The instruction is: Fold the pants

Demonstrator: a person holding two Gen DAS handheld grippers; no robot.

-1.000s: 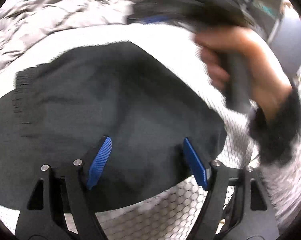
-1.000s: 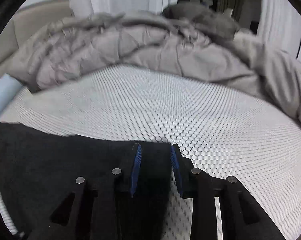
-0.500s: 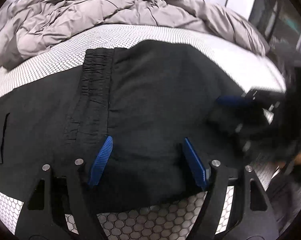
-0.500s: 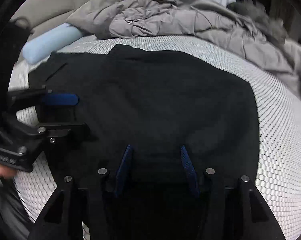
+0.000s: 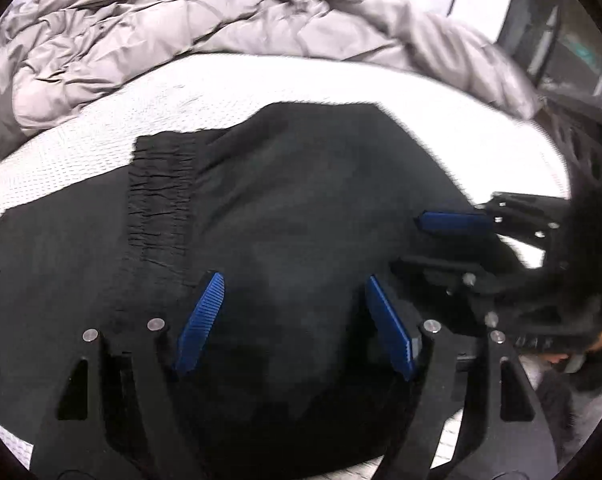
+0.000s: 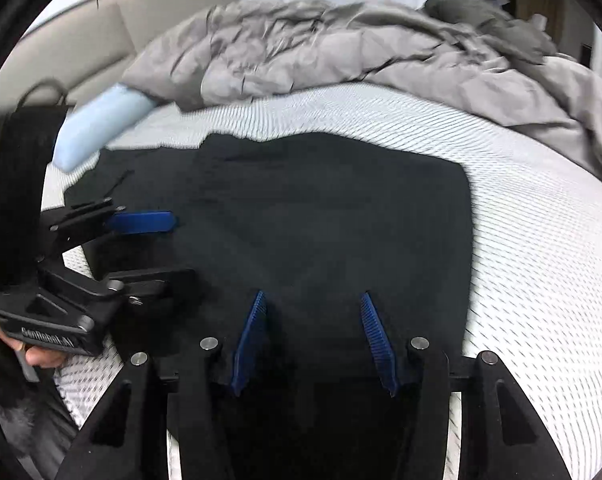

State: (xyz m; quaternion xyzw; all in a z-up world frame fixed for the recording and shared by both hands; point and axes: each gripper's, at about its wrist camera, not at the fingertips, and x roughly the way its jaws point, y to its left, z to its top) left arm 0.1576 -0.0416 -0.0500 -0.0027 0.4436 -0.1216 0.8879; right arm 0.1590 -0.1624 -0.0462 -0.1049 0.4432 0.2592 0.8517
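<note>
Black pants (image 5: 285,208), matte soft knit with a puckered elastic waistband (image 5: 161,196), lie folded flat in a rounded-corner slab on a white honeycomb-textured mattress (image 6: 541,248). Left gripper (image 5: 293,316) hovers over the near edge with ribbed blue pads (image 5: 201,320) spread, released and gripping nothing; right gripper (image 6: 313,332) likewise over the cloth, its pads parted, nothing pinched. Beyond: a crumpled grey quilted duvet (image 6: 341,48) and a pale blue cylindrical bolster (image 6: 97,128).
</note>
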